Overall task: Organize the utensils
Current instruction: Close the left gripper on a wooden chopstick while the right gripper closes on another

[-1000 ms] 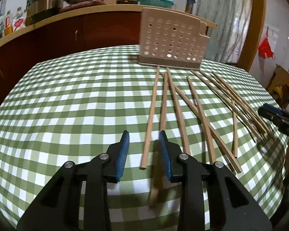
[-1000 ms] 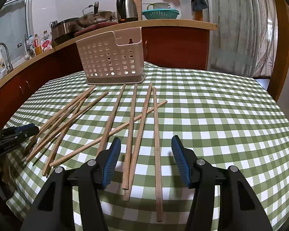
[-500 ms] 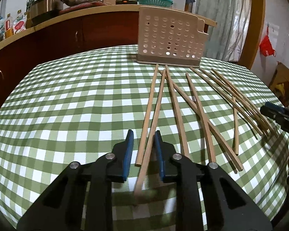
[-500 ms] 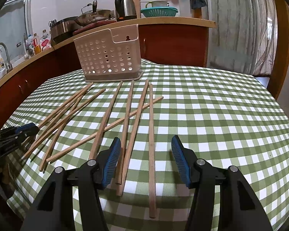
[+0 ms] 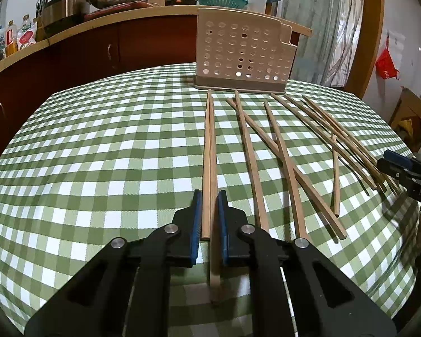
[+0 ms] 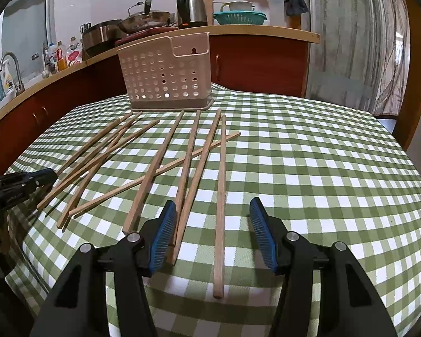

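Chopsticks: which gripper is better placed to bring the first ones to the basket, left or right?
Left, probably. The left gripper is closed on a pair of chopsticks that points at the basket. The right gripper is open, with a single chopstick lying loose between its pads.

Both views are evenly lit by soft indoor light, a little dim. The green-and-white checked tablecloth [image 5: 98,154] bends strongly toward the dark round edges. Pale daylight comes through the grey translucent curtain [image 6: 350,42]. The wooden chopsticks [image 6: 220,196] throw only faint shadows; the centre is sharp.
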The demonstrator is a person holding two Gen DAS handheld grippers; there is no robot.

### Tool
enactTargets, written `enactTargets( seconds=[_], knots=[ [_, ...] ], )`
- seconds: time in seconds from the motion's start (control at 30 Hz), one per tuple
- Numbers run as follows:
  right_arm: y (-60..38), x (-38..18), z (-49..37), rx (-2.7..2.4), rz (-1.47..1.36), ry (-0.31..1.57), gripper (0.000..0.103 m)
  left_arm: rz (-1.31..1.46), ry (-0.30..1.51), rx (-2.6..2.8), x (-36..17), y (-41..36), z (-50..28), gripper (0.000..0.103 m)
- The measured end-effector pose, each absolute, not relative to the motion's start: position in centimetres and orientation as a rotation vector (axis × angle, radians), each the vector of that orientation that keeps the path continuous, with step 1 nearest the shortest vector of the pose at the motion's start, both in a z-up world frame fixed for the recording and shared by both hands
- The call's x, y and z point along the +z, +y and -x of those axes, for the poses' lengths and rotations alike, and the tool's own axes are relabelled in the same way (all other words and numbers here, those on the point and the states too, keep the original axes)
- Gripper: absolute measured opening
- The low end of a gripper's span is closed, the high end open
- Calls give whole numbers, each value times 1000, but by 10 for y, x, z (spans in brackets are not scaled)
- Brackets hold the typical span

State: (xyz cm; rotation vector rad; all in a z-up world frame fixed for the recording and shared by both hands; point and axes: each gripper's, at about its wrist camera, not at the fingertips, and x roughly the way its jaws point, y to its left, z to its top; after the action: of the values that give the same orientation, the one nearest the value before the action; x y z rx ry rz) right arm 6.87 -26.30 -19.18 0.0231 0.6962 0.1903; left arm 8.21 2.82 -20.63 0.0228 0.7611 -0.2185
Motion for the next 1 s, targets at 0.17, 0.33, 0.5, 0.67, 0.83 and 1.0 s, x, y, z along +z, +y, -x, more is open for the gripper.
enactTargets(
  seconds=[0.17,0.33,0.5,0.67,0.83,1.0],
  knots=[
    [-260,-190,-69,191,-11,687,54,3,767,-202,-205,32,-78,13],
    [-257,-190,-69,194,-8,689,54,17,774,-186,-203,37,-71,28],
    [-257,-191,-69,193,-7,689,54,29,738,-195,-195,36,-64,28],
    [-256,-190,-69,195,-9,689,54,42,779,-242,-200,29,-64,27],
    [-256,-191,-70,195,-10,691,54,45,785,-286,-202,19,-64,27],
    [-256,-190,-70,192,-17,685,54,61,815,-256,-206,22,-63,27]
  ],
)
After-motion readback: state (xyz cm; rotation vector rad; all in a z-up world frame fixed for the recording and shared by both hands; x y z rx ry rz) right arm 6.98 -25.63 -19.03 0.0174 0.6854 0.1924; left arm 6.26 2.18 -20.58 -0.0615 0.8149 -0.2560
